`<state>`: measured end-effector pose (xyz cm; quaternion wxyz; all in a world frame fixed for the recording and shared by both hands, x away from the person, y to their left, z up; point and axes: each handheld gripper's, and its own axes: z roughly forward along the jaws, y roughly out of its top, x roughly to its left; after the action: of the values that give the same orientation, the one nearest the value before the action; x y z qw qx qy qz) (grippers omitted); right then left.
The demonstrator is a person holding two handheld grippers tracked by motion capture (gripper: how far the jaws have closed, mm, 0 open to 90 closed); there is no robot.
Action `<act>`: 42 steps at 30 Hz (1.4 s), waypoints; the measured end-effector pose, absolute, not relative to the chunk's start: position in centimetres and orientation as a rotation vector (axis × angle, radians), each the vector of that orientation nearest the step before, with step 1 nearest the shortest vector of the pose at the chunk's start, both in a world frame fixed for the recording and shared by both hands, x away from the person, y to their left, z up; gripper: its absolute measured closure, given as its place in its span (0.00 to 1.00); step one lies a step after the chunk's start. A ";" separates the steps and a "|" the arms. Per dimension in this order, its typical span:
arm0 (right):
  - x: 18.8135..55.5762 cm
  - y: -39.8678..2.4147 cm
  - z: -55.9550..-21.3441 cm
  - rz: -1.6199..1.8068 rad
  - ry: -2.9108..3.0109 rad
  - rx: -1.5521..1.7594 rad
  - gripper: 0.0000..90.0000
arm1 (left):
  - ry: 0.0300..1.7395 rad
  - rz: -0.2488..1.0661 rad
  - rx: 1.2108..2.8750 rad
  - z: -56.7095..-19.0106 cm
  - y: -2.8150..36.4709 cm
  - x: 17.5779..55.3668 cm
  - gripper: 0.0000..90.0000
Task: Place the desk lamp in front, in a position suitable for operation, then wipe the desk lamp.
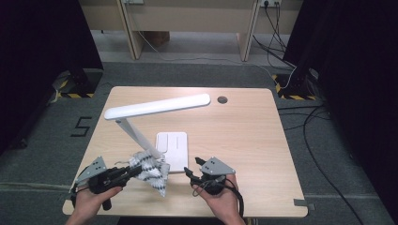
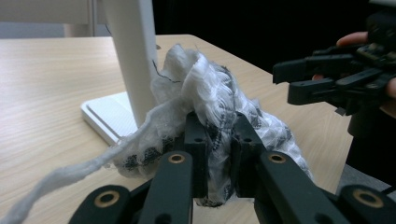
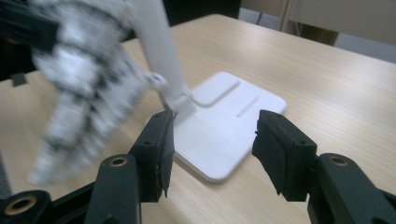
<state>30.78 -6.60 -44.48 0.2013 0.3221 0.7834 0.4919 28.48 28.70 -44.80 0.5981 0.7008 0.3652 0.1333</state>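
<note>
The left gripper (image 1: 136, 170) was clamped on a white, black-patterned cloth (image 1: 152, 169), held just above the tabletop (image 1: 244, 126) near its front edge, beside the desk lamp (image 1: 172, 151) base. The right gripper (image 1: 190, 172) stood open, holding nothing.

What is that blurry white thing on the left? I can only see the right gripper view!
Observer: It's a white cloth with black marks, bunched up. The left gripper is shut on it.
Operator: Is the cloth lying on the table?
Observer: No. The high view shows it lifted off the table, hanging beside the lamp's arm.
Operator: Where does the lamp's arm go? It runs out the top of my picture!
Observer: It slants up to a long white lamp head stretched over the table's far half.
Operator: Is my gripper holding anything?
Observer: No. The right gripper is open, with nothing between its jaws, near the lamp base.
</note>
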 end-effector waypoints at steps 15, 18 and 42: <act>35.7 -4.9 -48.2 1.210 2.294 0.991 0.55 | 0.911 0.468 1.537 -41.7 33.1 26.5 0.89; 36.3 -3.7 -48.3 1.217 2.311 0.974 0.53 | 0.908 0.489 1.524 -40.7 33.4 26.6 0.89; 38.2 0.8 -50.8 1.147 2.396 0.966 0.53 | 0.865 0.618 1.482 -35.0 35.9 26.3 0.89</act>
<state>38.22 0.79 -50.81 0.1568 0.3374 0.8372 0.4008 26.33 35.90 -34.98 0.6122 0.6426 0.3749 0.2678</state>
